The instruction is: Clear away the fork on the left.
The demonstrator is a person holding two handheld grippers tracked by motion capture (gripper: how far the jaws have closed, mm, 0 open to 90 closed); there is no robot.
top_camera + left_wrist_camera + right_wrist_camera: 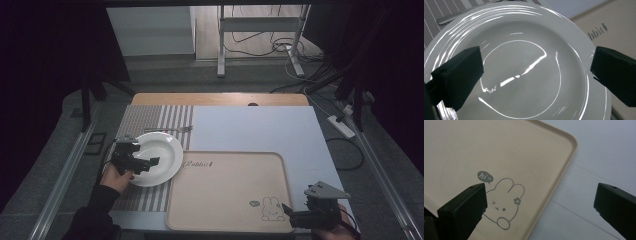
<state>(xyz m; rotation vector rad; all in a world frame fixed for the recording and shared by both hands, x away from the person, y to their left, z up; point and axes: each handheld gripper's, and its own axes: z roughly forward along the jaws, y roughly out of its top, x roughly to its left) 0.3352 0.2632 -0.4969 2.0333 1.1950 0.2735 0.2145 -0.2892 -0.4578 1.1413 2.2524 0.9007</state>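
Left tongs (pixel 536 75) hang spread wide over 1 white plate (pixel 162 150), gripping nothing; my right tongs (pixel 540 205) gape too, at the near right corner of 1 beige tray (pixel 225 220). Plate sits just left of tray on striped mat (pixel 150 117), bare inside. 1 fork (pixel 175 130) behind plate, partly cut off.

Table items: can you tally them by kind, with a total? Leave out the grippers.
Plates: 1, the white plate
Trays: 1, the beige tray
Forks: 1, the fork beyond the plate
Placemats: 1, the striped placemat
Total: 4
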